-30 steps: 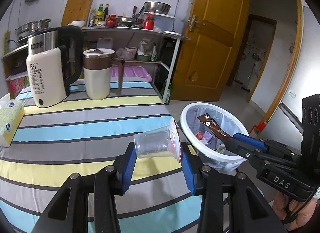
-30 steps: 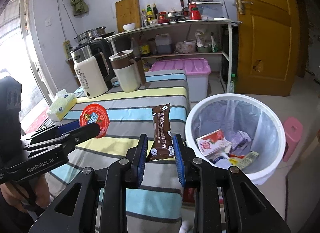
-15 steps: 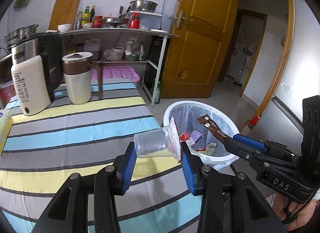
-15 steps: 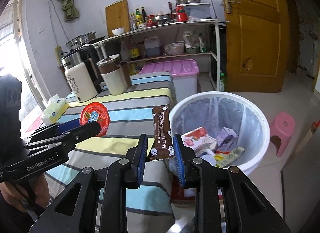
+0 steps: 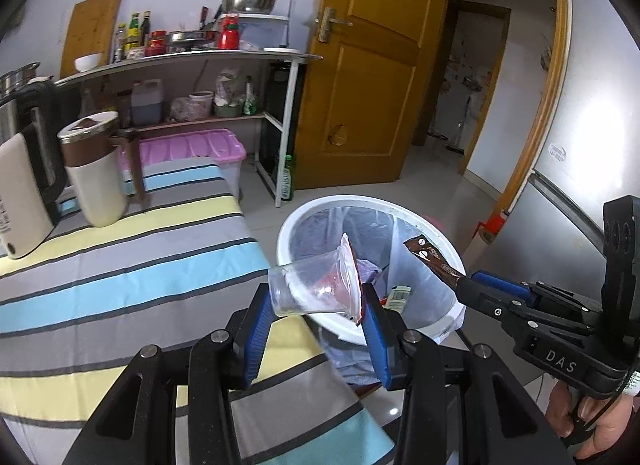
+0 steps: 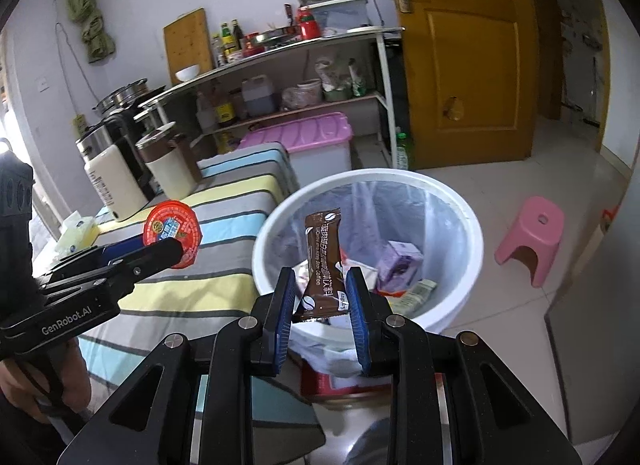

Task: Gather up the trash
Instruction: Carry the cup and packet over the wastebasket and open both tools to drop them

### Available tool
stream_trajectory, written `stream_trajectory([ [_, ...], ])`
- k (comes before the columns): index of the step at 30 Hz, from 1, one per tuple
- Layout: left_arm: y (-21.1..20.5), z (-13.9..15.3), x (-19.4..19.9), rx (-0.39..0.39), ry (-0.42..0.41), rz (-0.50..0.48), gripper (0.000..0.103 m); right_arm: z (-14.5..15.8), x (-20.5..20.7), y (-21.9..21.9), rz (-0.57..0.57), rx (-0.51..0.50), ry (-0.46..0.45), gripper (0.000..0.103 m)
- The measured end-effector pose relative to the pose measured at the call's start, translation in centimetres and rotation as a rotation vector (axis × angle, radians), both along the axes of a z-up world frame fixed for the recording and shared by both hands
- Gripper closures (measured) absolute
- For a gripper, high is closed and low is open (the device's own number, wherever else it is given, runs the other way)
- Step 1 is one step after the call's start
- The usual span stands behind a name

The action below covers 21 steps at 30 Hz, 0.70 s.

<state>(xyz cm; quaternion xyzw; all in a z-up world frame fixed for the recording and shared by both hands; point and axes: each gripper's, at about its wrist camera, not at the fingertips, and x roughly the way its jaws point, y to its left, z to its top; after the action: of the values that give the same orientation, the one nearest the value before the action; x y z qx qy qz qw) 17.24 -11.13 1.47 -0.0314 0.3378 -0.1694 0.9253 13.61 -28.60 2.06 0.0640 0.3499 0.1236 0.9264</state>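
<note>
The left gripper point(image 5: 318, 307) is clamped on a clear cup point(image 5: 314, 287) that lies on its side between the blue pads, its red foil lid against the right pad and its base against the left one. The right gripper point(image 6: 322, 299) is clamped on a brown sachet point(image 6: 323, 267), which stands upright between the fingers and rises above their tips. Just beyond both pairs of fingertips is the white bin point(image 6: 470, 225), lined with a clear bag; the cup hangs over its near rim and the sachet over its mouth. Inside it, past the sachet, lie a purple carton point(image 6: 400, 261) and other wrappers. To the left of the fingers is the striped table point(image 5: 132, 265), and farther on it stand a kettle point(image 5: 24, 189) and a jug point(image 5: 94, 173). Far behind are a pink box point(image 6: 308, 141), a shelf point(image 6: 280, 45) and a brown door point(image 6: 464, 49).
</note>
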Motion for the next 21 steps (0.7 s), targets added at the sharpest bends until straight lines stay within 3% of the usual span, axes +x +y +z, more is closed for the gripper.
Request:
stream_trajectory([
  [21,-4.9,-3.7,5.1,0.021,0.083,-0.106,0.059,-3.4,3.7,-2.5,-0.058,-0.002,0.090,0.075],
])
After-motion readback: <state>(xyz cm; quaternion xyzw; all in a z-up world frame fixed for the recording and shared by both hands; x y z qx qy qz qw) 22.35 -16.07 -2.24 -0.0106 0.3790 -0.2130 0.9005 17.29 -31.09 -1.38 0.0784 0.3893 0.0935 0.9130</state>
